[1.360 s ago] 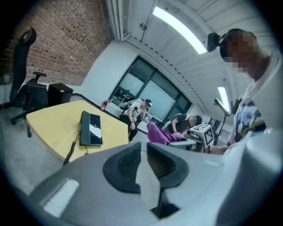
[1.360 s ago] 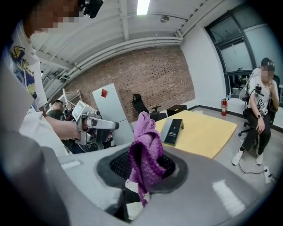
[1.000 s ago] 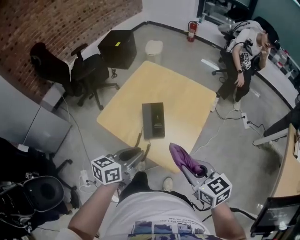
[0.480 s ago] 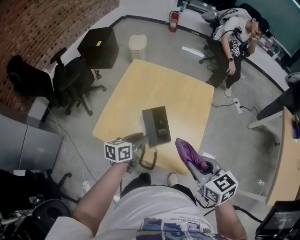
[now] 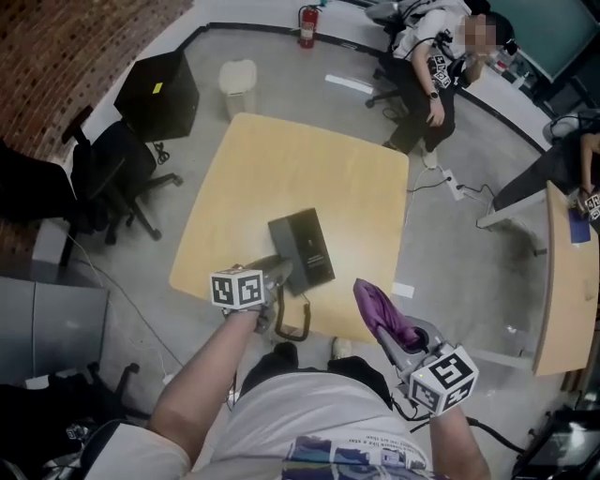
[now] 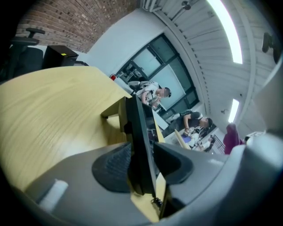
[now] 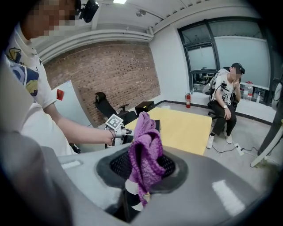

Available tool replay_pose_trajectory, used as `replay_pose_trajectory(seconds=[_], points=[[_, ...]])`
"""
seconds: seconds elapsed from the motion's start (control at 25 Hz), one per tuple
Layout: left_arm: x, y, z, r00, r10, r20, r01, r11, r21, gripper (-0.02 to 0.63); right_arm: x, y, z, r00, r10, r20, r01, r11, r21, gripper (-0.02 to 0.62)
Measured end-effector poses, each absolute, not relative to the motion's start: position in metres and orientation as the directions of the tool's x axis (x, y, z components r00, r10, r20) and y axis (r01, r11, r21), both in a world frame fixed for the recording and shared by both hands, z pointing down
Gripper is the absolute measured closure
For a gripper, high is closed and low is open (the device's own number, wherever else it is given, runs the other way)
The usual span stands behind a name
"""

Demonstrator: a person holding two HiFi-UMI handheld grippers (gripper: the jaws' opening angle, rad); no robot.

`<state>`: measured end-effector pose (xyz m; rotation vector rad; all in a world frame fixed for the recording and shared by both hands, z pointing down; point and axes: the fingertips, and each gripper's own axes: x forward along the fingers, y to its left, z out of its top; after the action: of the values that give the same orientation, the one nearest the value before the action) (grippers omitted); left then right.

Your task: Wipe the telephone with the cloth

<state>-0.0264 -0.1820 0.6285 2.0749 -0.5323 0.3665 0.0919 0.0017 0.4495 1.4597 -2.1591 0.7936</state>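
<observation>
Where telephone (image 5: pixel 302 247) lies: bench (image 5: pixel 309 159), toward near edge.
Left gripper (image 5: pixel 274 279): jaws just been opening; handset (image 6: pixel 139 150) between them.
Right gripper (image 7: pixel 143 170): jaws clamped on cloth (image 7: pixel 145 150).
Handling: cloth soft, limp; probably hold bunched end.

A square, pale wooden surface (image 5: pixel 281 169) stands on a grey concrete floor (image 5: pixel 131 272). A red brick wall (image 5: pixel 66 47) runs along the left, with two black office chairs (image 5: pixel 112 164) in front of it. Near them are a black cabinet (image 5: pixel 157 86) and a white waste bin (image 5: pixel 238 75). A red fire extinguisher (image 5: pixel 307 23) stands against the far white wall (image 7: pixel 168 66). Beyond the far corner a person (image 5: pixel 427 61) sits on a chair, with a white power strip (image 5: pixel 453 185) and cables on the floor nearby. A second wooden desk (image 5: pixel 555 281) lies to the right. Tall glazed windows (image 7: pixel 221 48) fill the far side, and long light strips (image 6: pixel 225 31) glow on the ceiling.
</observation>
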Motion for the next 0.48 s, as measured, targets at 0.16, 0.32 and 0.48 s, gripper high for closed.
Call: replay_pose_trajectory(seconds=[0.16,0.32,0.48], points=[[-0.022,-0.185,0.634,0.861,-0.213,0.461,-0.504,-0.467,0.726,0.478,0.094,0.004,0.45,-0.346,-0.695,0.63,-0.938,0.266,-0.222,0.511],[-0.02,-0.184,0.637,0.858,-0.204,0.472,-0.509,-0.463,0.725,0.491,0.098,0.003,0.45,-0.344,-0.693,0.633,-0.939,0.267,-0.218,0.511],[-0.017,-0.184,0.63,0.862,-0.224,0.454,-0.505,-0.433,0.746,0.504,0.106,-0.002,0.451,-0.35,-0.694,0.63,-0.937,0.273,-0.219,0.511]])
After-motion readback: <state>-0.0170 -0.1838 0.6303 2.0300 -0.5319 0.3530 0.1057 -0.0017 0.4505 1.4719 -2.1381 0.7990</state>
